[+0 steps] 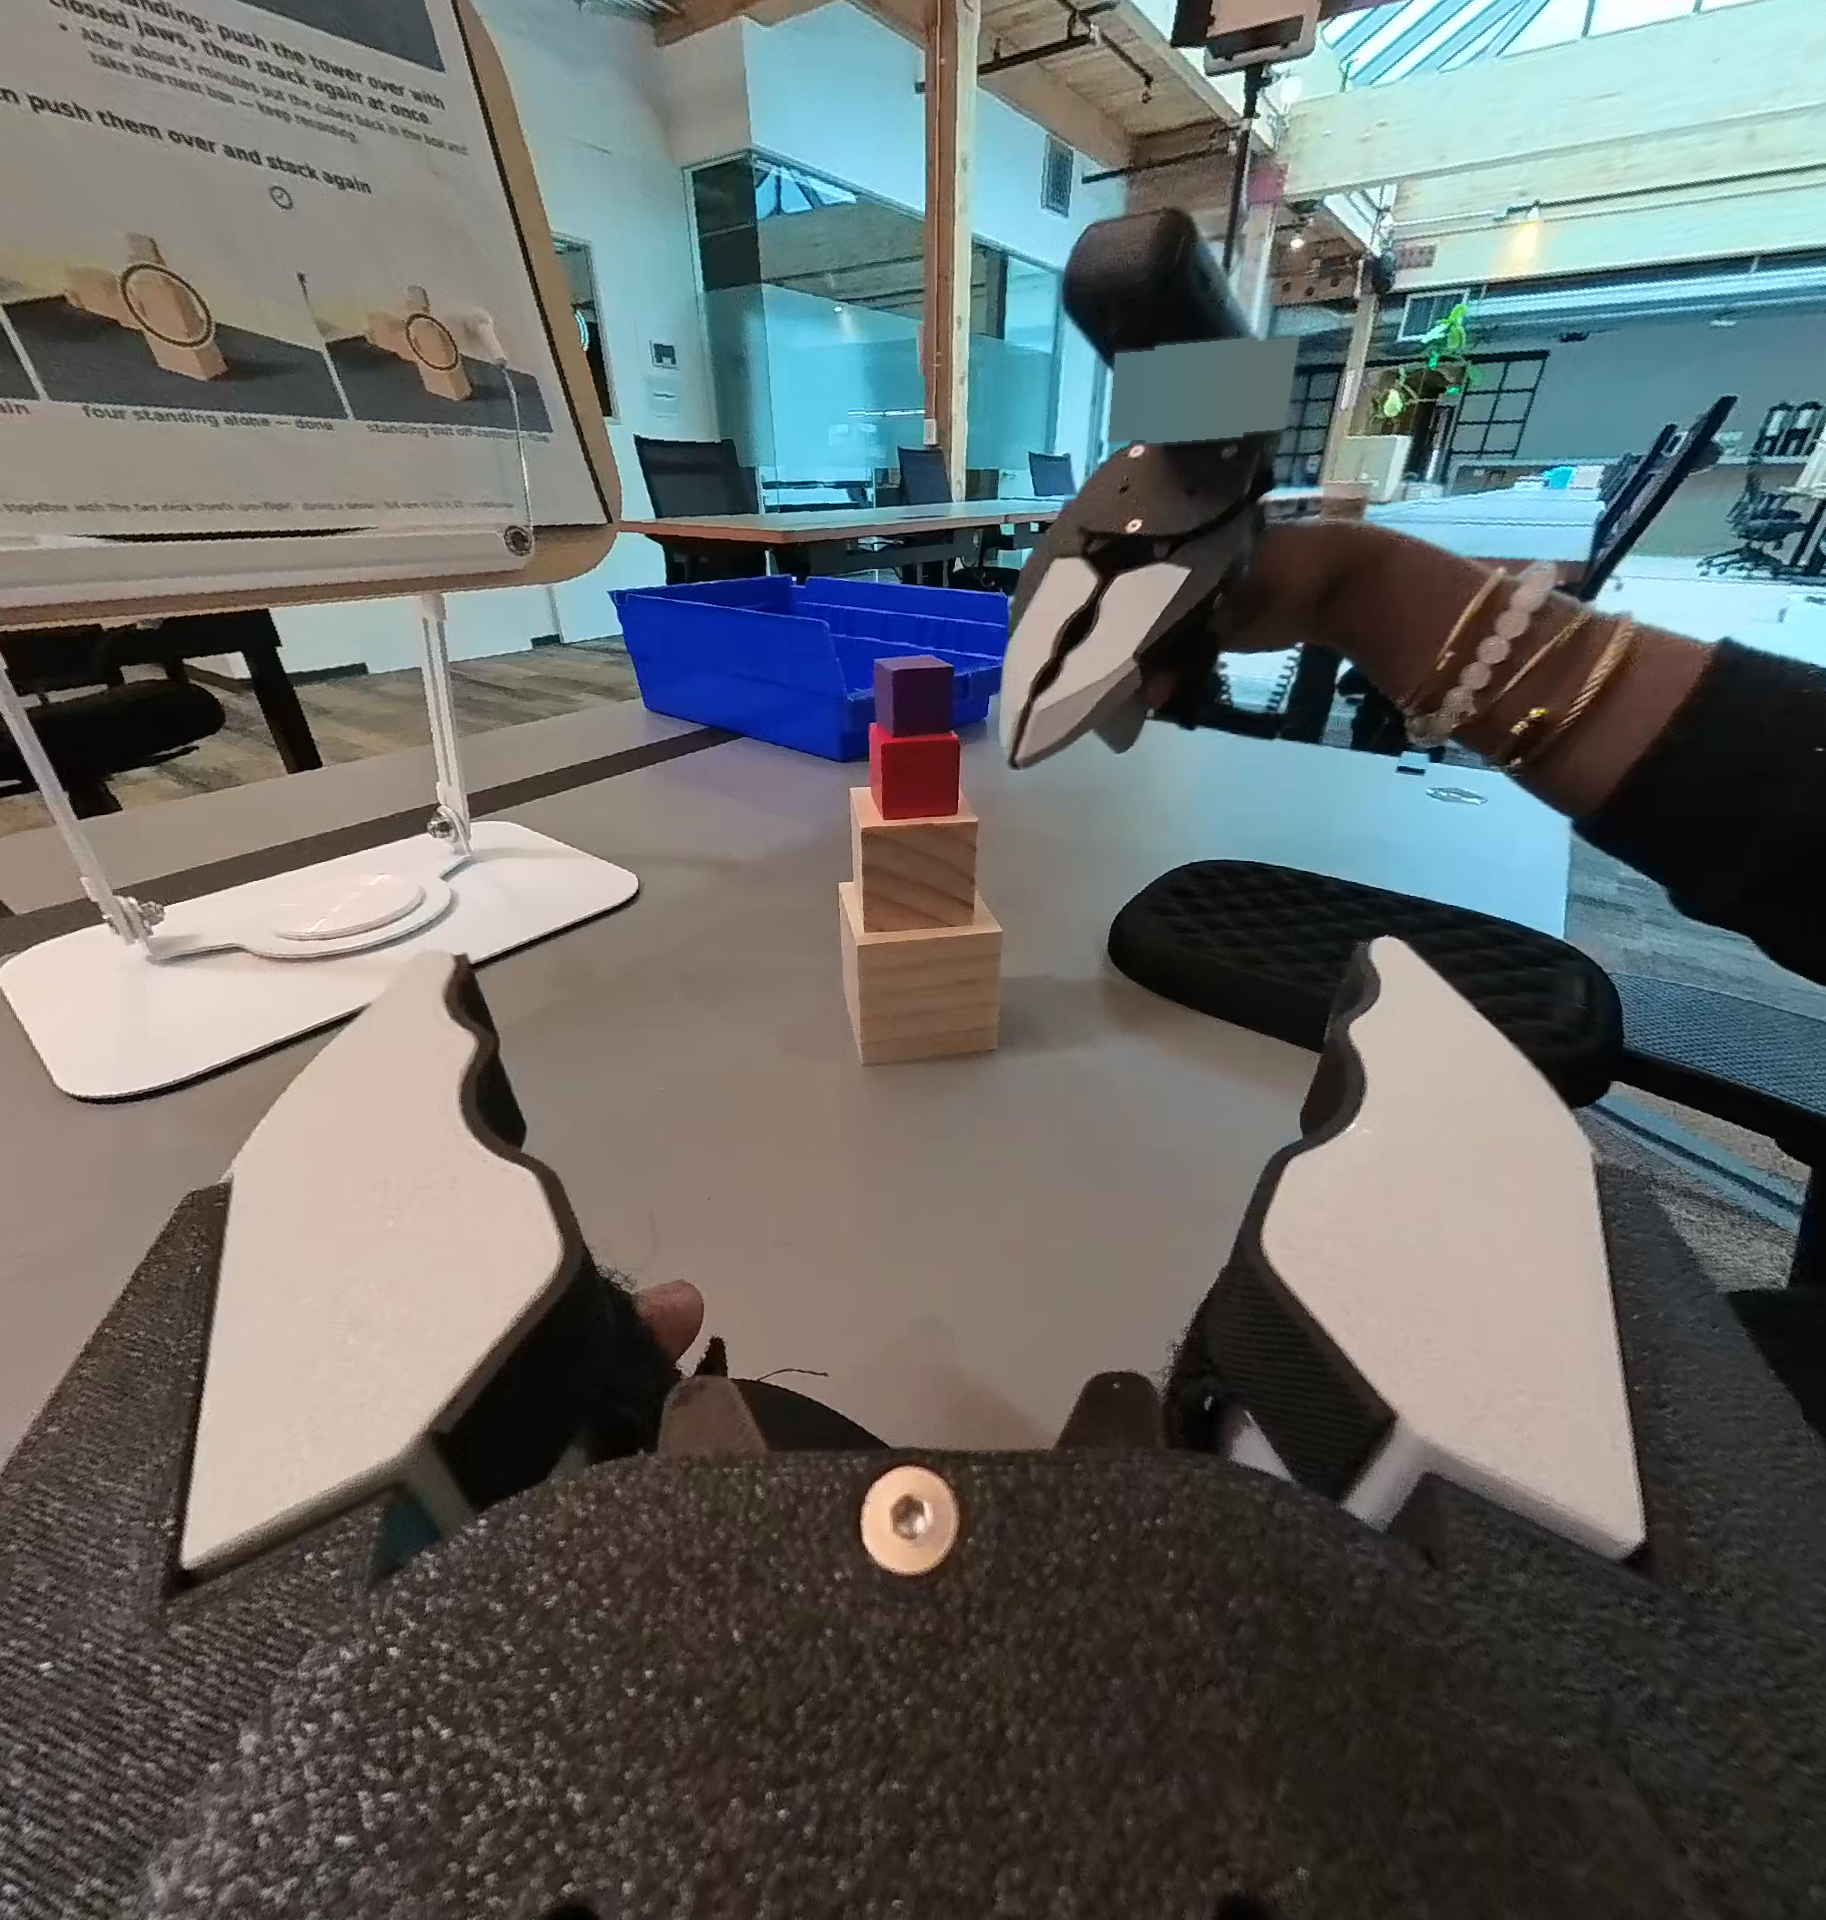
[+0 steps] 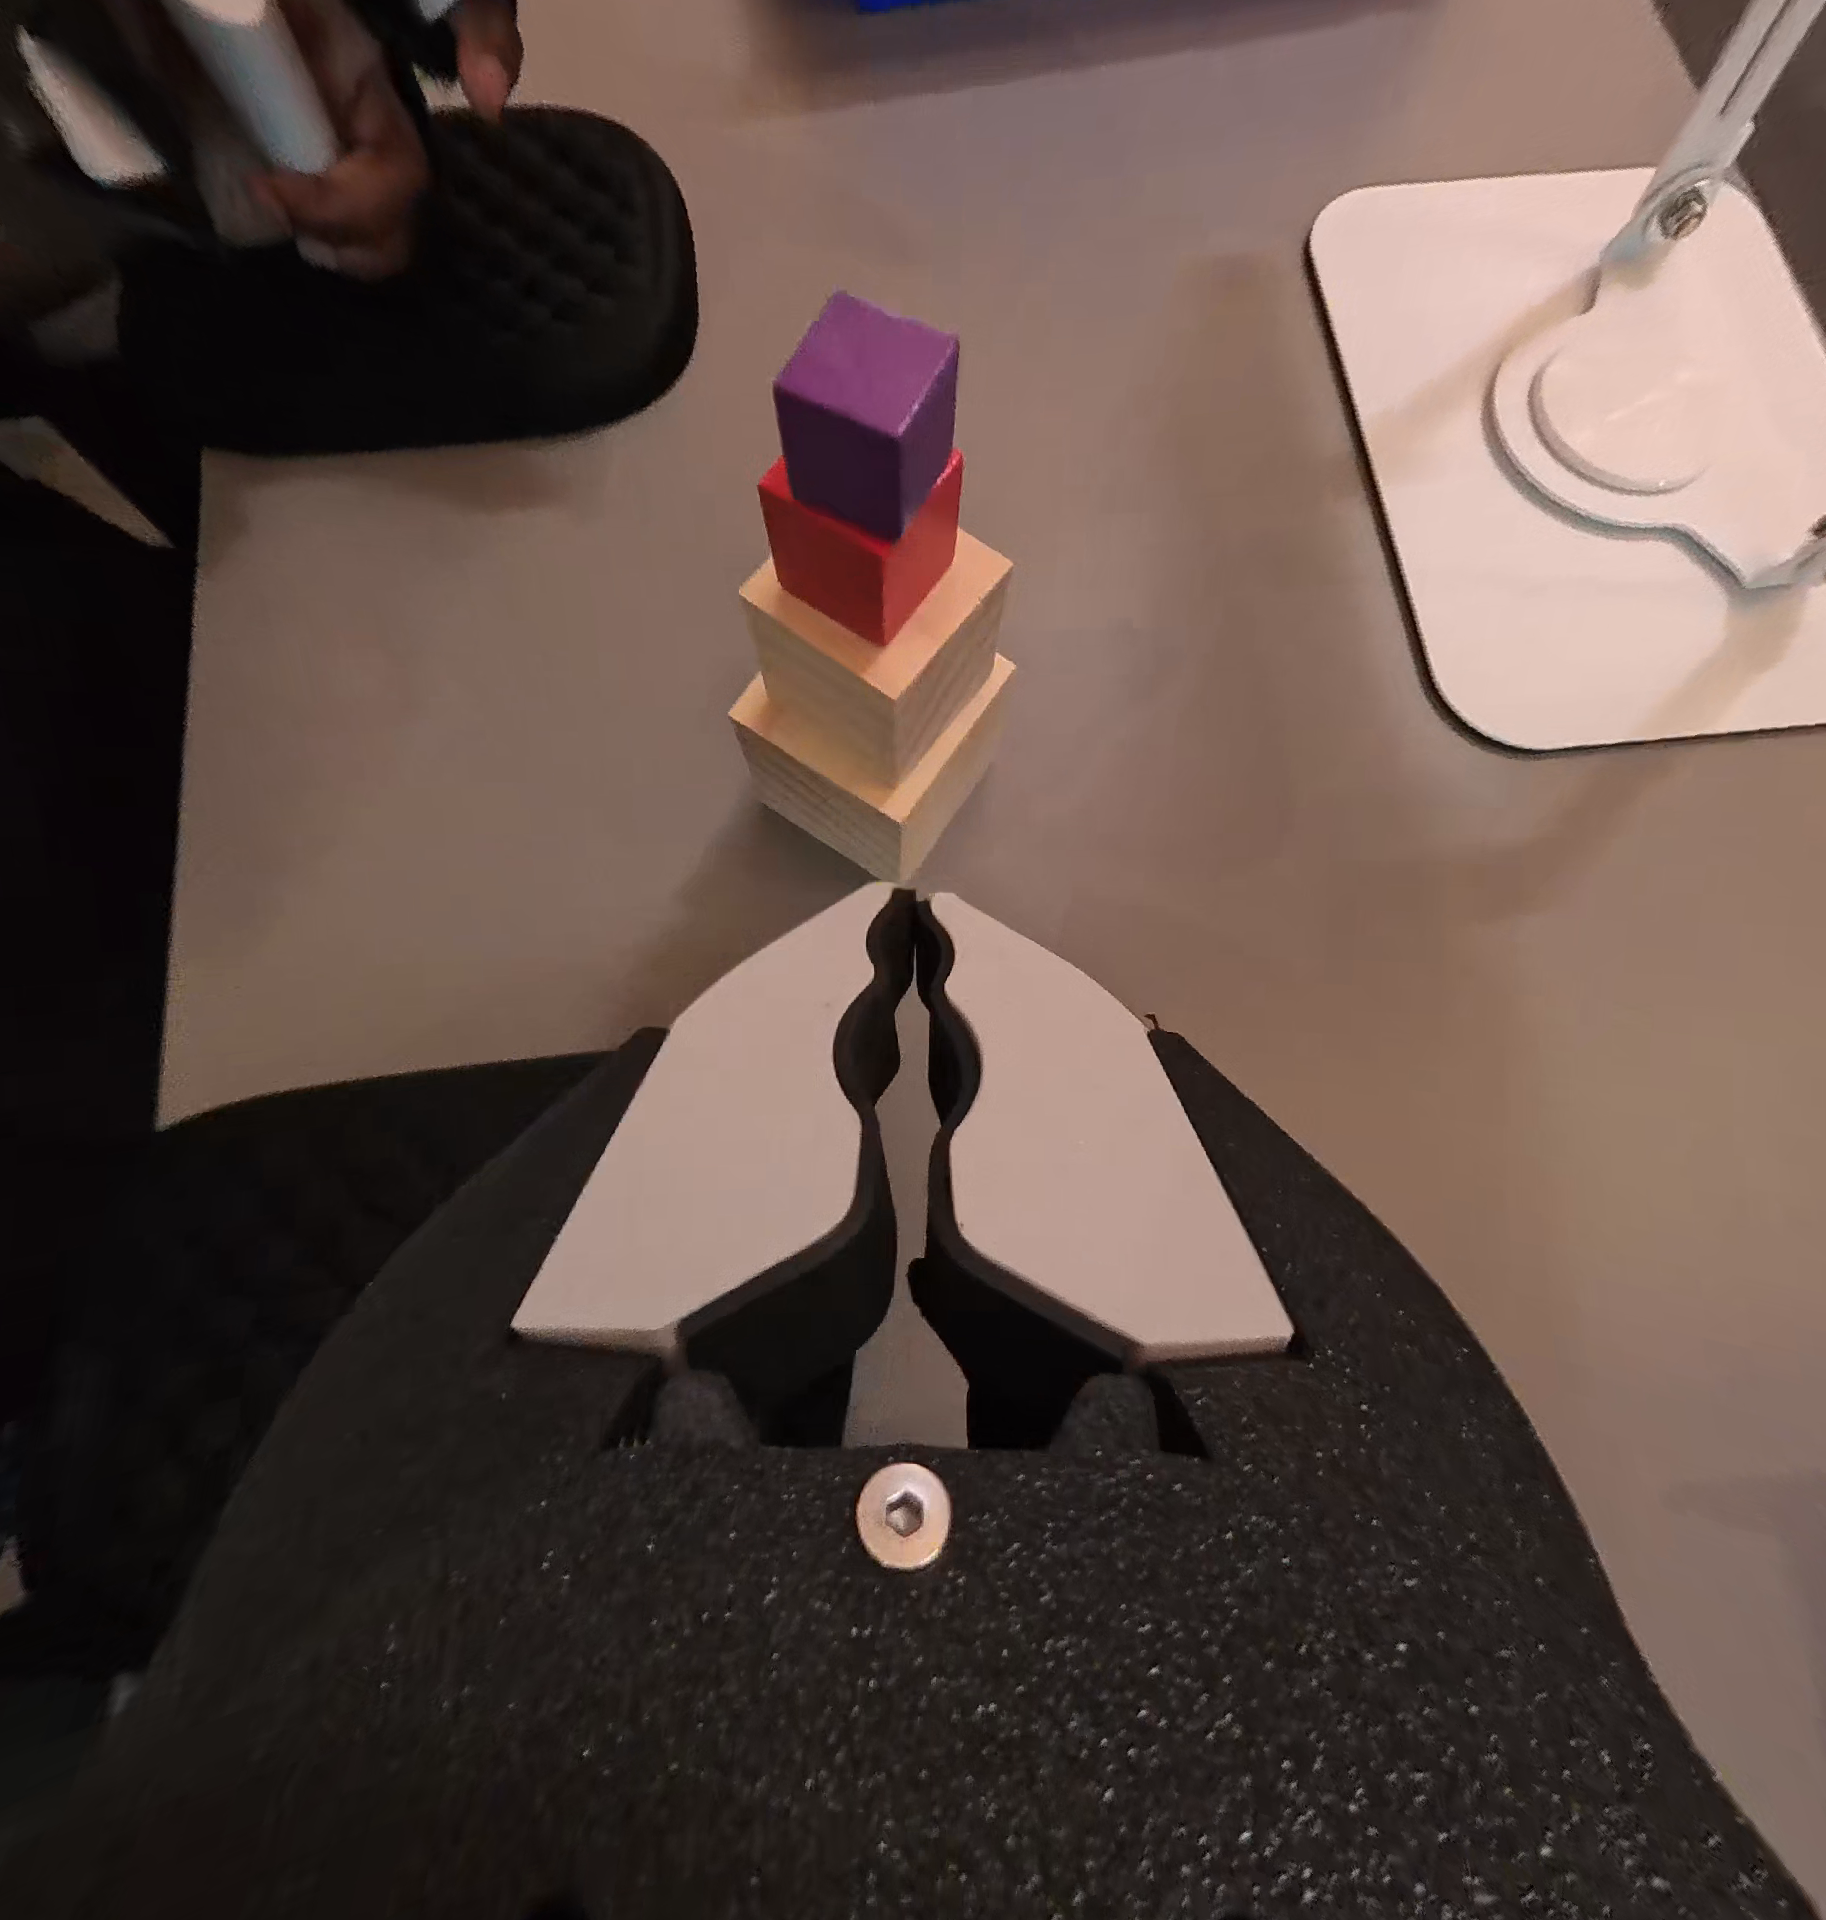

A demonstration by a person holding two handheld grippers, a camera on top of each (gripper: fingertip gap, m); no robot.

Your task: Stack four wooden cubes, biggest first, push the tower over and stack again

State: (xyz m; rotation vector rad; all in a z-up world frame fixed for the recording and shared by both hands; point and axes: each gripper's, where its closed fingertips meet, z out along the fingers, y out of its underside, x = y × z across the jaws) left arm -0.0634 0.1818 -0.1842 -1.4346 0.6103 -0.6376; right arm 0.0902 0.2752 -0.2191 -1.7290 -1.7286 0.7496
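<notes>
Left tongs [image 1: 914, 1039] gape wide, empty, facing a four-cube tower [image 1: 919, 862]: two pale wooden cubes, glossy red, purple. Right tongs [image 2: 904, 904], closed on nothing, hover beside the purple cube [image 1: 914, 696].

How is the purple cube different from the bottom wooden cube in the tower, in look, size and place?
Colour: the purple cube is painted, while the bottom wooden cube is bare pale wood with visible grain.
Size: the purple cube is the smallest in the tower; the bottom wooden cube is the largest.
Place: the purple cube sits on top, on the red cube; the bottom wooden cube rests on the grey table.
Both are cubes, and no tool touches either.
</notes>
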